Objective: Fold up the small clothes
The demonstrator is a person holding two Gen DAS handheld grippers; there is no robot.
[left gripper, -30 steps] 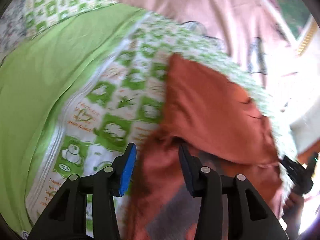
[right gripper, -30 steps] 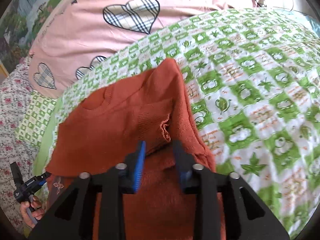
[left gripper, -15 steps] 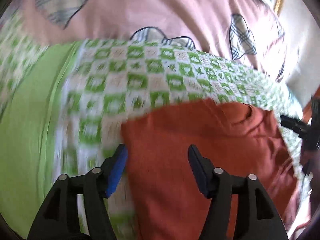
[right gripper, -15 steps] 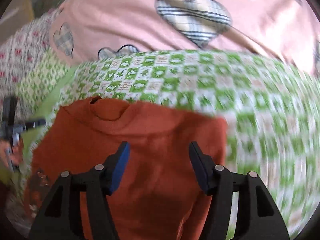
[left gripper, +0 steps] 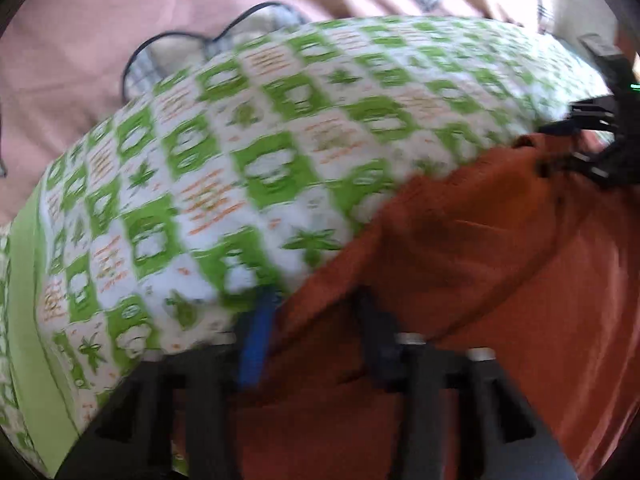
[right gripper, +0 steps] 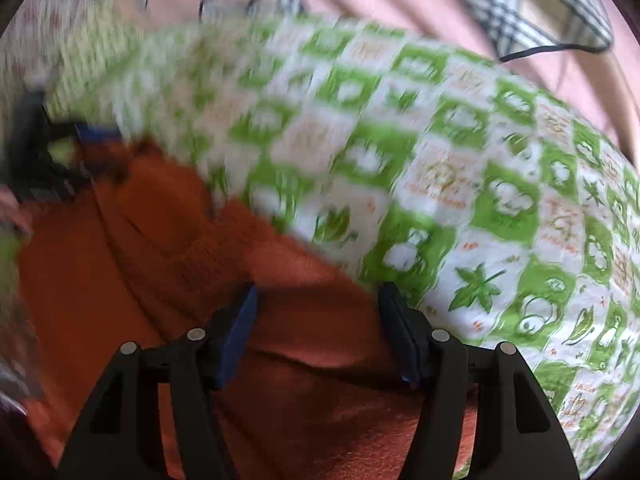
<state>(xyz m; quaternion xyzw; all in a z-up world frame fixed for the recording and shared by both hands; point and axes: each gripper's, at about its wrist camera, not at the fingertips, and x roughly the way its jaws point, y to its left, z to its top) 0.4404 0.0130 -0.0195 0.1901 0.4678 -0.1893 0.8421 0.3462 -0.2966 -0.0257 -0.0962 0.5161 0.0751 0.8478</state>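
Note:
A rust-orange small garment (left gripper: 460,264) lies on a green-and-white checked quilt (left gripper: 248,152). It also shows in the right wrist view (right gripper: 160,272). My left gripper (left gripper: 316,324) is open, its fingers straddling the garment's near left edge. My right gripper (right gripper: 320,328) is open, with the garment's right edge between its fingers. Each gripper shows at the far side of the other's view, the right gripper (left gripper: 600,148) and the left gripper (right gripper: 44,152). Both views are blurred by motion.
A pink cover with plaid hearts (right gripper: 520,12) lies beyond the quilt; it also shows in the left wrist view (left gripper: 80,40). A plain green band (left gripper: 24,320) runs along the quilt's left side.
Both grippers have dropped low onto the garment's two side edges. Both cameras swung, so the quilt fills more of each view. The jaws stay open.

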